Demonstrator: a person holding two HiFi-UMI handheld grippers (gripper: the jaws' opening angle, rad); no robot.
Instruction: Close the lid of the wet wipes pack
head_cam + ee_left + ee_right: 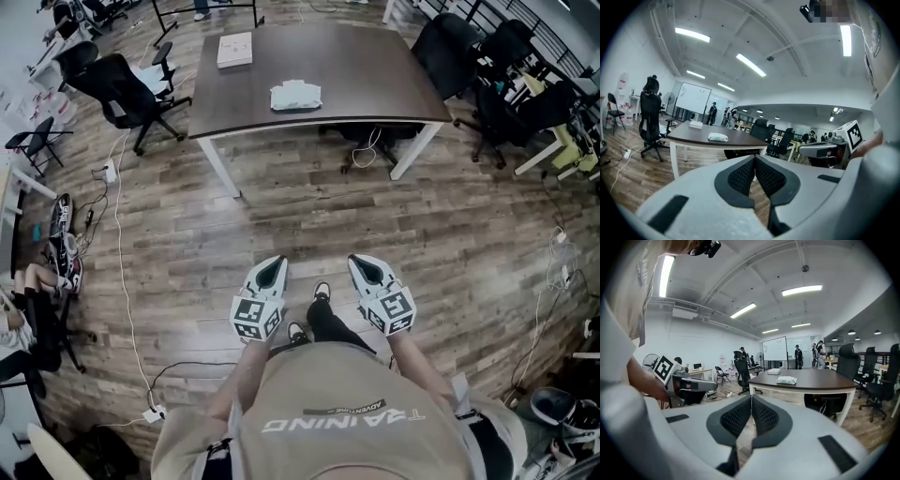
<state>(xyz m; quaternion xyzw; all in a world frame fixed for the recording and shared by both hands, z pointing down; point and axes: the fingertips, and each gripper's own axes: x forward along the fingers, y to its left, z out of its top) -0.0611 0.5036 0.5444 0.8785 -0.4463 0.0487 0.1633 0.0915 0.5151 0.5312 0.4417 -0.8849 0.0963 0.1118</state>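
Far tabletop carries the wet wipes pack.
Probably light and soft; press its lid flat. Left tool, right tool: both closed, empty.

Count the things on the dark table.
2: the wet wipes pack near the middle of the table, and a flat white box at its far left corner. None looks hidden.
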